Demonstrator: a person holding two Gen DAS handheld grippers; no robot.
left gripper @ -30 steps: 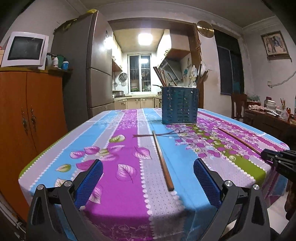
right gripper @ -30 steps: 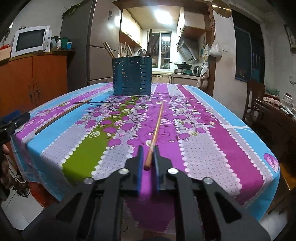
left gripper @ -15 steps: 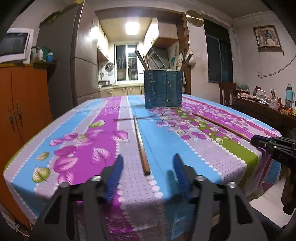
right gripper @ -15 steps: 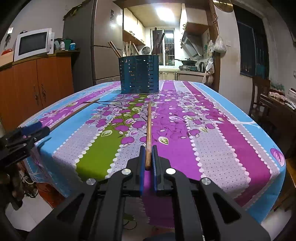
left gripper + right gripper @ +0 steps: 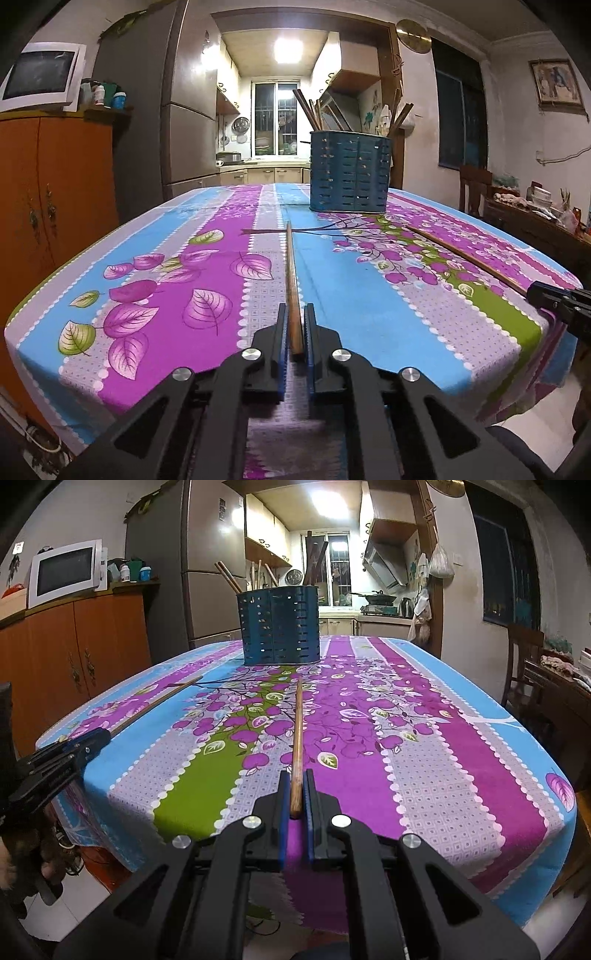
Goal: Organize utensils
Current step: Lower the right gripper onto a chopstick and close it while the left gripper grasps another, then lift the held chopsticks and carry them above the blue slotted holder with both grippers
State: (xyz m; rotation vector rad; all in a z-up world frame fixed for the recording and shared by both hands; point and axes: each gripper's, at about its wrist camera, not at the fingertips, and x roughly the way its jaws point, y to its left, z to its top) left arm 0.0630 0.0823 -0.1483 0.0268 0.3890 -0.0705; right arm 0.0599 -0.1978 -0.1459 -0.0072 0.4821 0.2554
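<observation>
A: Showing what stage? 
B: Each chopstick lay near the table's front edge; left gripper clamped one chopstick, right gripper the other chopstick. 
A: Remaining? 
B: Lifting both into the blue holder near the far edge.

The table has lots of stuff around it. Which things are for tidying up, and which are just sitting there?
For the job:
- long brown wooden chopstick shut in the left tool
- second brown wooden chopstick shut in the right tool
- blue slotted metal utensil holder

Just sitting there:
- white microwave
- orange wooden cabinet
- grey fridge
- flowery tablecloth
</observation>
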